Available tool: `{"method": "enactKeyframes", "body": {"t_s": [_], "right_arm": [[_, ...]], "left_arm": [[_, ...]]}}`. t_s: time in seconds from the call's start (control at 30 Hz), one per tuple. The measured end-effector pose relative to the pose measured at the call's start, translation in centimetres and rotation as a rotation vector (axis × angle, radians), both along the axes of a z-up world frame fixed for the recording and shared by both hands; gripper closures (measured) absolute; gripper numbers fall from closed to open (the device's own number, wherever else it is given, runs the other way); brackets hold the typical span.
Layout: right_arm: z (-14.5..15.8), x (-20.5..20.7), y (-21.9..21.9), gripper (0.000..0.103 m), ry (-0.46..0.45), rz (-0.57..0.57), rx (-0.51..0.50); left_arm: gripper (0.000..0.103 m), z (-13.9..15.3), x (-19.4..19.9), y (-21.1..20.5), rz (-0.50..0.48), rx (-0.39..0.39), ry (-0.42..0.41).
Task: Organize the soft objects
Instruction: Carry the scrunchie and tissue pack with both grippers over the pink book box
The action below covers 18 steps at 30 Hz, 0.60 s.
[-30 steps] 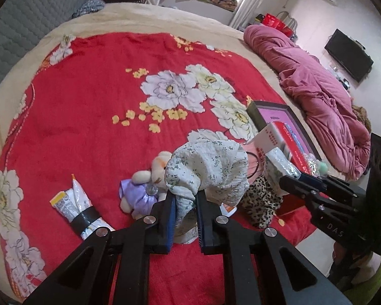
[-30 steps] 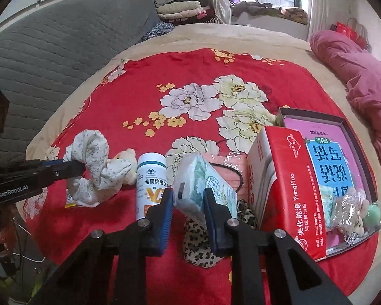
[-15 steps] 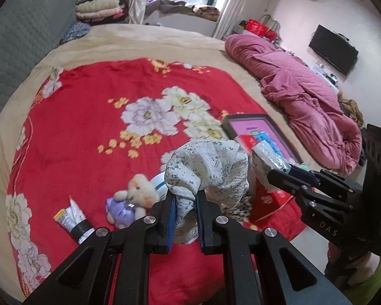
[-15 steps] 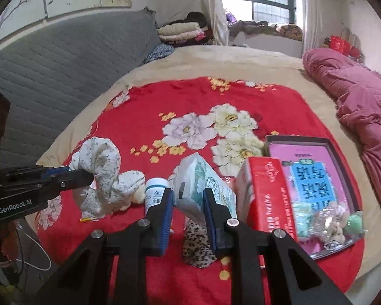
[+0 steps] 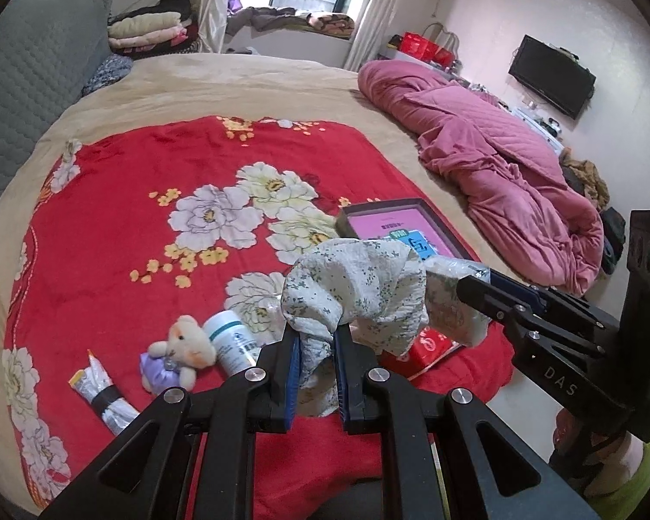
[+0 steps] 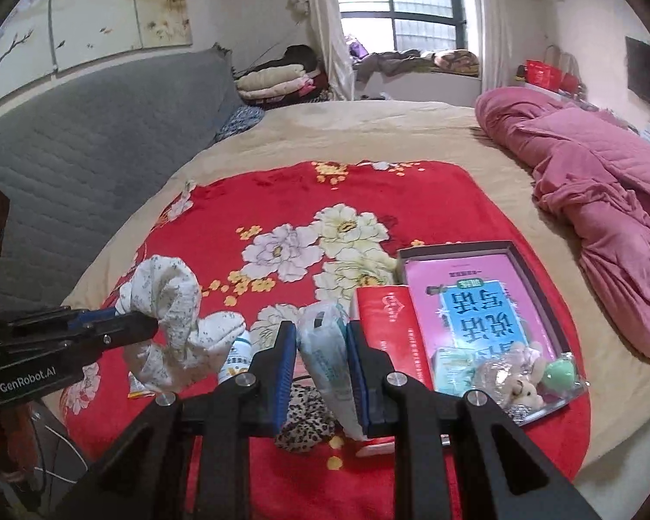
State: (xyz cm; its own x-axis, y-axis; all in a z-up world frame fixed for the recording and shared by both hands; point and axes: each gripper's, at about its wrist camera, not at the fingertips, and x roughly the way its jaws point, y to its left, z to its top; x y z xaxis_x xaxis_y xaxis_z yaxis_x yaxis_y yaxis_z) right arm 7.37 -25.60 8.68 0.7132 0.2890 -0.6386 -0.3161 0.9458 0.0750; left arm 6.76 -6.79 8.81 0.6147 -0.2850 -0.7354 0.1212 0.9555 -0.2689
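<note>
My left gripper [image 5: 317,349] is shut on a white floral cloth [image 5: 355,286], which hangs bunched above the red flowered blanket [image 5: 121,234]. In the right wrist view the same cloth [image 6: 169,316] droops from the left gripper [image 6: 151,325] at the left. My right gripper [image 6: 321,346] is shut on a soft tissue pack [image 6: 325,355], lifted over the blanket [image 6: 290,190]; this pack [image 5: 450,299] shows beside the cloth in the left wrist view. A small teddy bear [image 5: 182,353] in a purple dress lies on the blanket. A leopard-print pouch [image 6: 301,420] lies below the right gripper.
A dark tray [image 6: 554,303] with a pink liner holds a plush toy [image 6: 522,385], a green ball [image 6: 559,372] and packets. A red box [image 6: 390,333] stands beside it. A white bottle [image 5: 232,340] and a tube [image 5: 102,394] lie near the bear. A pink quilt [image 5: 498,173] lies at the right.
Both grippers have risen and pulled back with the cloth and the tissue pack still held. The bed items look smaller and lower, and more of the room shows.
</note>
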Motion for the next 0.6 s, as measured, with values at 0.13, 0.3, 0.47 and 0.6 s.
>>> {"method": "enactKeyframes", "body": {"t_s": [0.13,0.3,0.47,0.6], "right_arm": [[0.3,-0.2,-1.5,0.08,-0.009,-0.026,0.018],[0.1,0.4,-3.2,0.08,-0.009,-0.062,0.043],[-0.1,0.6,-5.3,0.08,-0.004,-0.101,0.063],[0.0,0.9,-7.3,0.08,-0.008,-0.139,0.075]], "left_arm": [[0.089,0.2,0.3,-1.4,-0.013,0.011,-0.002],[0.089,0.3,1.2,-2.9,-0.03,0.021,-0.006],[0.089,0.9,2.3,-5.1,-0.072,0.022,-0.015],[0.089,1.5,3.3,-7.5,-0.113,0.028,-0.023]]}}
